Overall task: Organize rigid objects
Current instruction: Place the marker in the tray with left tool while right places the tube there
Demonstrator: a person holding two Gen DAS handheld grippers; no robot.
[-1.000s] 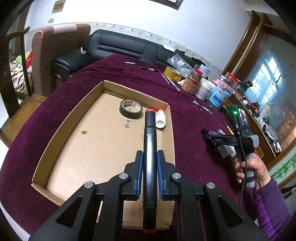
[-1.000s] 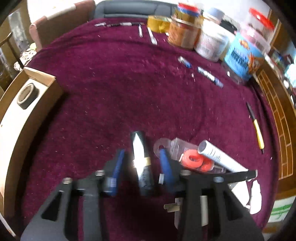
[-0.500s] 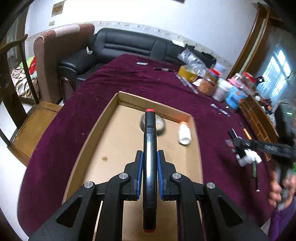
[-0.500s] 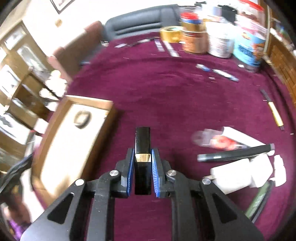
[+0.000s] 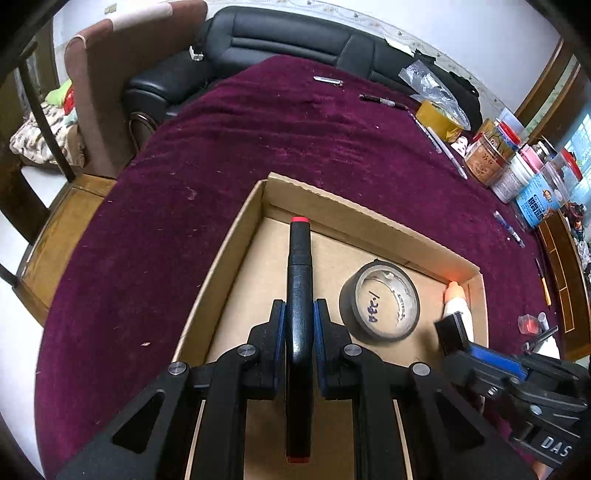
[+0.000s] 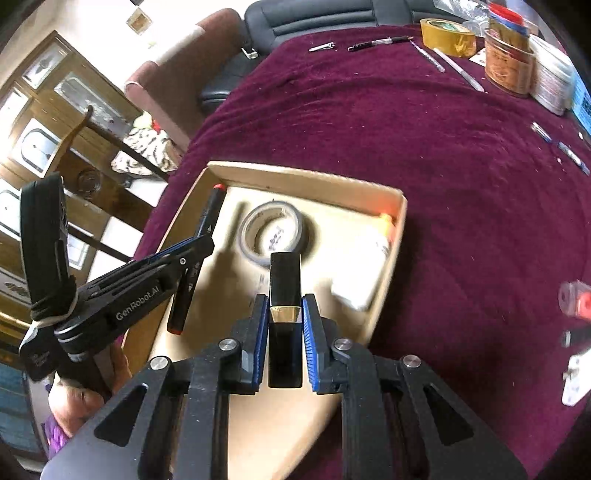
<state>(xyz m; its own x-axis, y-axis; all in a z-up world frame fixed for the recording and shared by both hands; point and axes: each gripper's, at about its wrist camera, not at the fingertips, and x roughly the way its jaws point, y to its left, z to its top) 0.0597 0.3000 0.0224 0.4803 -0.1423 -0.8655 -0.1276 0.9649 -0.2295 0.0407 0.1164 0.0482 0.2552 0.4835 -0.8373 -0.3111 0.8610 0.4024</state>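
Observation:
My left gripper (image 5: 299, 317) is shut on a black marker with red ends (image 5: 300, 258). It hangs over the far left part of the shallow cardboard box (image 5: 354, 218). My right gripper (image 6: 284, 306) is shut on a black rectangular case with a gold band (image 6: 284, 277), held over the box's near right part. Inside the box lie a grey tape roll (image 5: 380, 306) and a white bottle (image 5: 458, 306) in the right corner. In the right wrist view, the left gripper (image 6: 201, 243) and its marker (image 6: 208, 218) show above the box's left wall. The right gripper (image 5: 458, 339) enters the left wrist view at lower right.
The box sits on a maroon cloth (image 5: 295, 140) over a round table. Jars and tubs (image 5: 491, 158), a yellow tape roll (image 6: 447, 35) and pens (image 6: 376, 42) lie along the far right. A black sofa (image 5: 288, 40) and an armchair (image 5: 110, 85) stand behind.
The right gripper closed on the black case and carried it left from the cloth to over the box. The left gripper moved deeper and lower over the box with the marker.

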